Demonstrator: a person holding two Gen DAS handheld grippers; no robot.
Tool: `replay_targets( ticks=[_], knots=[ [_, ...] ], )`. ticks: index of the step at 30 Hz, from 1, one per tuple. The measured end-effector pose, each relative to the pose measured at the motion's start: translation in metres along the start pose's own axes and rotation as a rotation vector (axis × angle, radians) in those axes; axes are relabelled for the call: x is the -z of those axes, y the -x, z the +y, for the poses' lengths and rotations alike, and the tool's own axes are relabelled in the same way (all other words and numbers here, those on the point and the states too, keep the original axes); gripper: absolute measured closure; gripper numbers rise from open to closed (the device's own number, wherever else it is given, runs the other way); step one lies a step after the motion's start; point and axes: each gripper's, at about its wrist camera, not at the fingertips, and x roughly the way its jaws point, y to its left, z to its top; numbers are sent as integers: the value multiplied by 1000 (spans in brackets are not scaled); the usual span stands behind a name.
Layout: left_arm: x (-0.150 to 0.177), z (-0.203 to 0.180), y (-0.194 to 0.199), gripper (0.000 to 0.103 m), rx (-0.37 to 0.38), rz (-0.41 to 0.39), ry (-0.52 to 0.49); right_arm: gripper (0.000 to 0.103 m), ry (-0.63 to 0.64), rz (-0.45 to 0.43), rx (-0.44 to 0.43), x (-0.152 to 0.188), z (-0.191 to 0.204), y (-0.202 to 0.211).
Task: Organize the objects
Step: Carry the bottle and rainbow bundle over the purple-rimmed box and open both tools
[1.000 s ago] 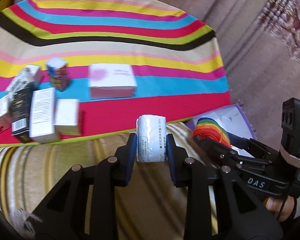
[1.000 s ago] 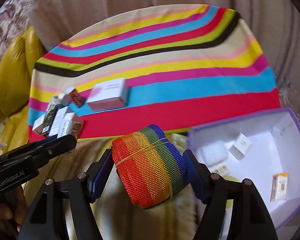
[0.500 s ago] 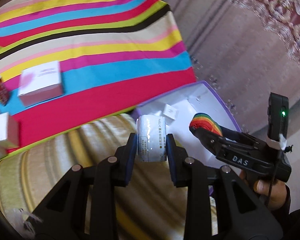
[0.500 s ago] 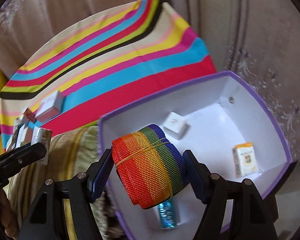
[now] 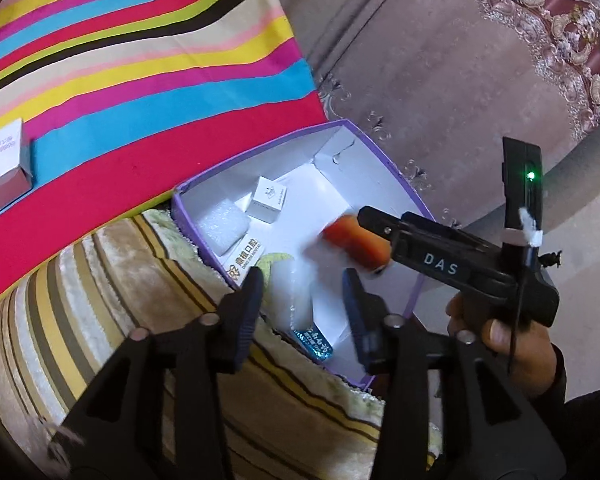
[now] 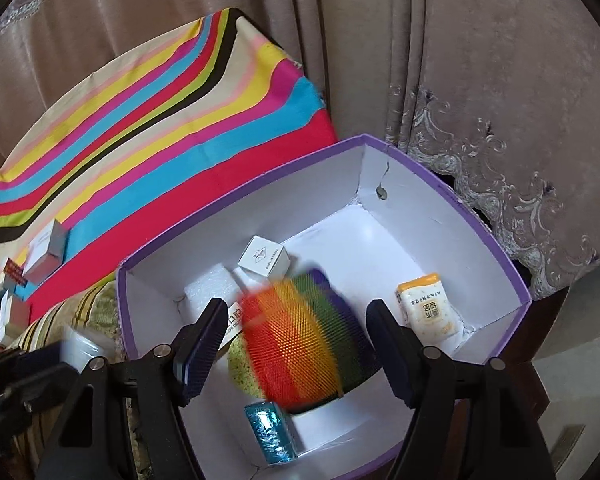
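Observation:
A purple box [image 6: 236, 200] with white inner walls lies below both grippers. My left gripper [image 5: 304, 304] hangs over the box's near corner. Its jaws are opening, and a blurred white roll [image 5: 290, 296] drops between them, clear of both pads. My right gripper [image 6: 296, 344] is over the middle of the box. The rainbow webbing roll [image 6: 300, 340] is blurred between its fingers, with a gap at the left pad [image 6: 204, 340]. In the box lie a small white cube box [image 6: 264, 258], a foam pad [image 6: 210, 288], a yellow packet [image 6: 428, 308] and a blue packet [image 6: 272, 432].
A striped cloth [image 5: 140, 80] left of the box carries a white carton [image 5: 4, 164] and several small boxes [image 6: 8, 304]. A beige striped blanket [image 5: 120, 280] lies under the box's near side. A curtain [image 6: 460, 80] hangs behind. A hand [image 5: 500, 332] holds the right gripper.
Both grippers swung right, from beside the cloth to over the purple box. The left jaws spread and the white roll came free. The rainbow roll slipped loose and blurs downward.

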Motion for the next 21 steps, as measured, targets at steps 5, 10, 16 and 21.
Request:
replay_targets(
  ticks=[5,10,16,21],
  knots=[
    [3,1,6,51,8,-16,12,27,-3,-5,-9,-1,2,2],
    [2,6,9,52,14,-40,33,27,17,-3,-31,0,13,3],
    [3,24,28,51,20,-104,103,26,75,10,-81,2,42,2],
    [6,36,46,49,-110,-113,108,26,154,14,-128,4,78,5]
  ],
)
